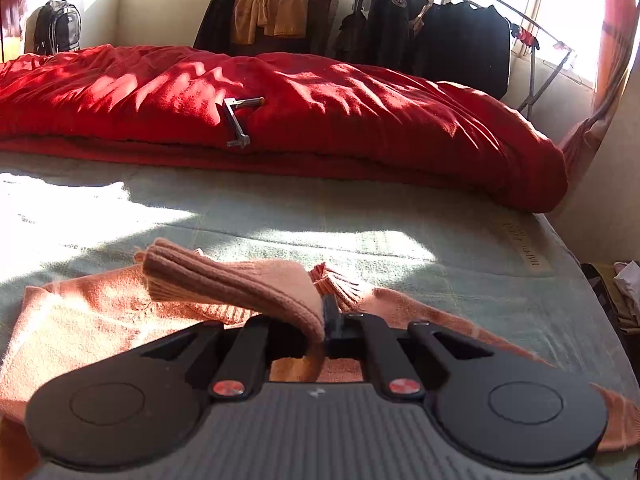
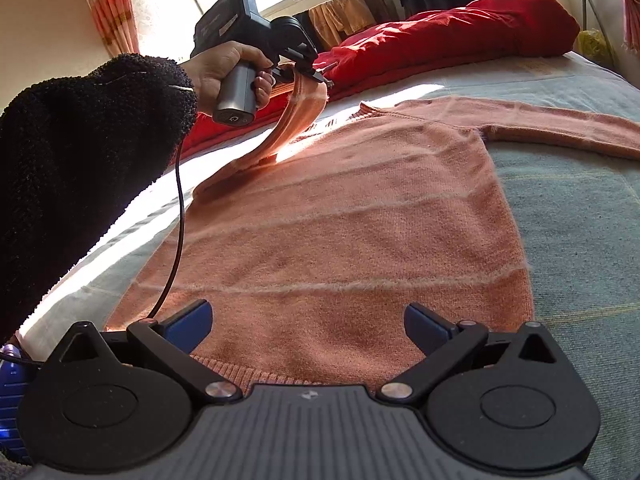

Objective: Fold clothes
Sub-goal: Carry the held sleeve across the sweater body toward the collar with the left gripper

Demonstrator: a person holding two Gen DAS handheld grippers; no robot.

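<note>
We see a salmon-pink knitted sweater [image 2: 344, 232] lying flat on a pale green bedsheet [image 2: 580, 216], filling the middle of the right wrist view, its ribbed hem at the bottom centre and faint pale stripes running across its body. One sleeve [image 2: 560, 130] stretches out flat toward the right edge of that frame. The other sleeve [image 2: 288, 124] is lifted off the sheet and rises to the upper centre-left, where the left gripper [image 2: 320, 76] has its jaws closed tight on the fabric near the cuff. In the left wrist view we find that same gripper [image 1: 324, 312] at lower centre, with the ribbed cuff [image 1: 224, 276] draped over to its left above the sweater body. A hand [image 2: 228, 68] in a fuzzy black sleeve [image 2: 88, 152] grips the left tool's handle in the upper left of the right wrist view, and a black cable [image 2: 180, 216] hangs down from it. The right gripper [image 2: 308, 324] sits at the bottom of its own view with its blue-padded jaws spread wide over the hem, holding nothing. Beyond the sweater, a red duvet [image 1: 280, 116] lies bunched across the bed, with a small metal tool [image 1: 238, 122] resting on it. Dark clothes hang on a rack [image 1: 440, 28] in the upper right of the left wrist view, and a backpack [image 1: 56, 26] stands in the upper left.
</note>
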